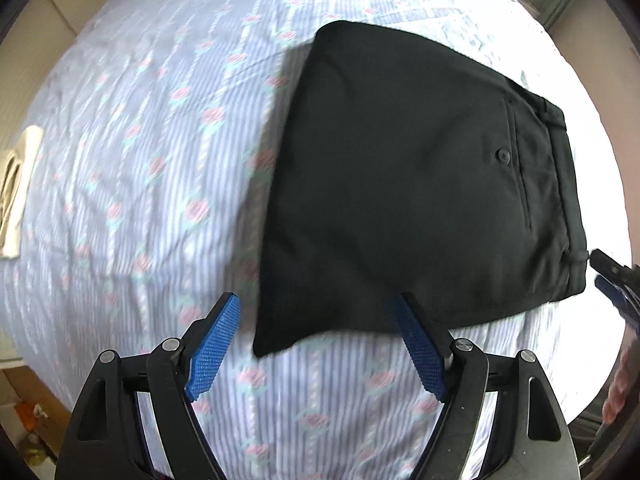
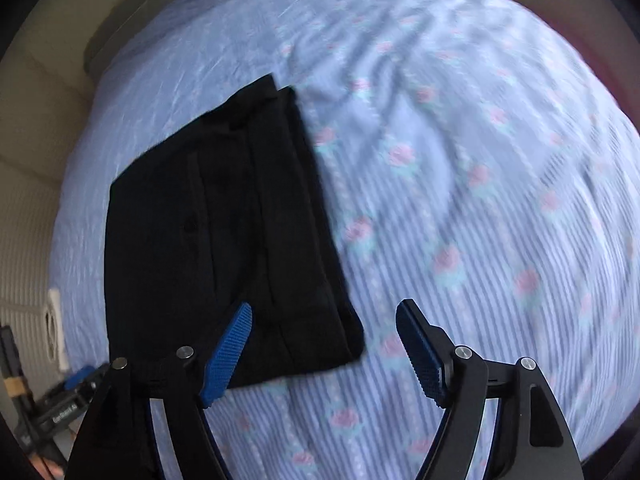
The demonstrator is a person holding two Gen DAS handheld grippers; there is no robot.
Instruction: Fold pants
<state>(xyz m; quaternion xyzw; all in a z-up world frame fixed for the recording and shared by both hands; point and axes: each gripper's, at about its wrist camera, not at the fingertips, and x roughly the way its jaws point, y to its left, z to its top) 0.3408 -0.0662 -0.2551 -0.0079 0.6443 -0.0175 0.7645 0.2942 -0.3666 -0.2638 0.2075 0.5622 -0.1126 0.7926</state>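
- Striped, rose-printed bedsheet [image 1: 140, 152] covered the whole bed.
- Left gripper [image 1: 320, 308] hung jaws apart, nothing clamped, over the near left corner of the pants.
- Black pants [image 1: 420, 184] lay folded flat on that sheet, button pocket up.
- Right gripper [image 2: 324, 316] gaped empty at the pants' near waistband corner.

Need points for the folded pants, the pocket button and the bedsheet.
folded pants [image 1: 400, 200], left wrist view, middle of the black fabric.
pocket button [image 1: 502, 155], left wrist view, centre of the button beside the back pocket slit.
bedsheet [image 2: 480, 200], right wrist view, bare striped floral cloth right of the pants.
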